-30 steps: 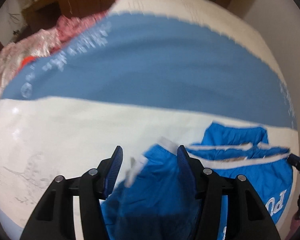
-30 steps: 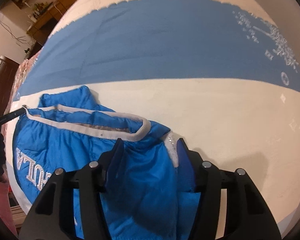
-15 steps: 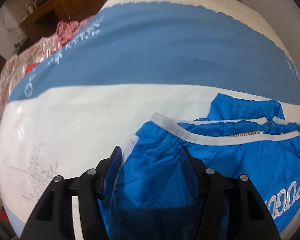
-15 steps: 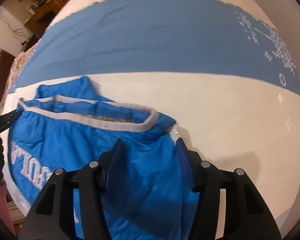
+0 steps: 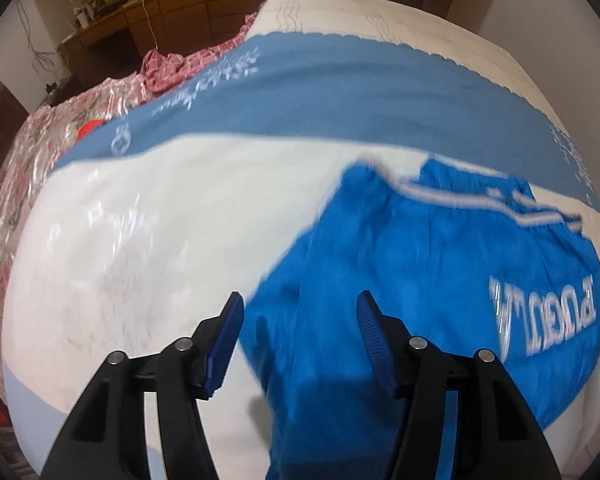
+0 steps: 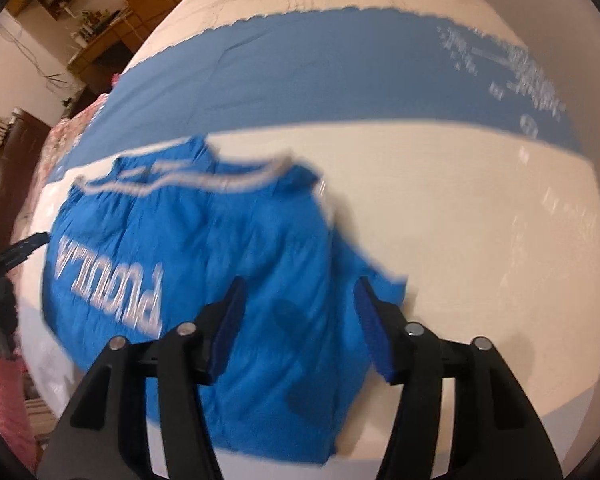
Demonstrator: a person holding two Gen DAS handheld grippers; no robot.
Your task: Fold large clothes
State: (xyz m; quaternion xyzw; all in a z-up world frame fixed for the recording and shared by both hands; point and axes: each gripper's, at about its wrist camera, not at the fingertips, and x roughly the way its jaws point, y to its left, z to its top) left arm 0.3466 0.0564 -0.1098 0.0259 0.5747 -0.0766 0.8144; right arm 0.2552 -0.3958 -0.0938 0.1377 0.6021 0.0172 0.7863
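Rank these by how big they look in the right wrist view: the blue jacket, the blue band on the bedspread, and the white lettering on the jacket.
1. blue band and blue jacket: look alike in area, and the jacket lies nearer, so unranked.
2. white lettering: clearly smallest.

Blue white-lettered jacket [image 5: 440, 280], spread flat on bedspread [image 5: 160, 240]

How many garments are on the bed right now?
2 that I can tell: the blue jacket spread on the white part of the bedspread in front of both open grippers, and a crumpled pink checked cloth at the far left edge. Others may be hidden.
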